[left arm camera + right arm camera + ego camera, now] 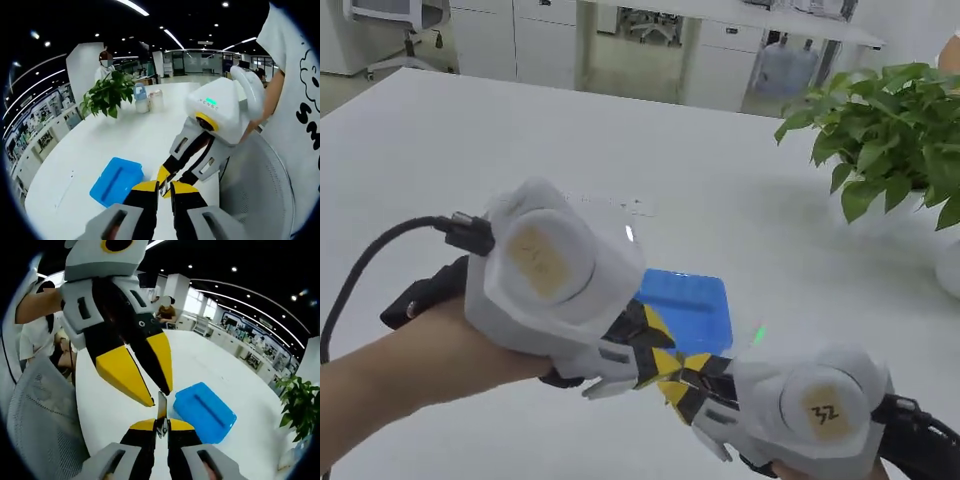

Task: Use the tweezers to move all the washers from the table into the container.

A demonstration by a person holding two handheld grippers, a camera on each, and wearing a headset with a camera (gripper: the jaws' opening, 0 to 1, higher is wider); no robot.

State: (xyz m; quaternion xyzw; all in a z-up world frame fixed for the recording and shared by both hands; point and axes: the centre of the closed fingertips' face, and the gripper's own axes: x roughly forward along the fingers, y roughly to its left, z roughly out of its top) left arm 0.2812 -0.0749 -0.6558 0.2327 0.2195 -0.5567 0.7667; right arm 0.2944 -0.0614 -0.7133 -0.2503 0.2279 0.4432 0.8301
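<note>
text "32" | on round sticker (825,412) | right tongs (672,384) housing

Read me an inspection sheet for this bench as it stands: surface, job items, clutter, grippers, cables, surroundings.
Surface: white tabletop, plain and smooth.
Job's things: blue rectangular plastic container resting on the table just beyond the grippers; thin metal tweezers between the right gripper's jaws; washers, nothing seen for certain, faint specks mid-table too blurred to tell.
Clutter: nothing seen.
Grippers: left gripper and right gripper meet tip to tip; right is shut on the tweezers, left's state unclear.
Cables: black cable trailing from the left gripper's rear.
Surroundings: green leafy potted plant, white cabinets.
</note>
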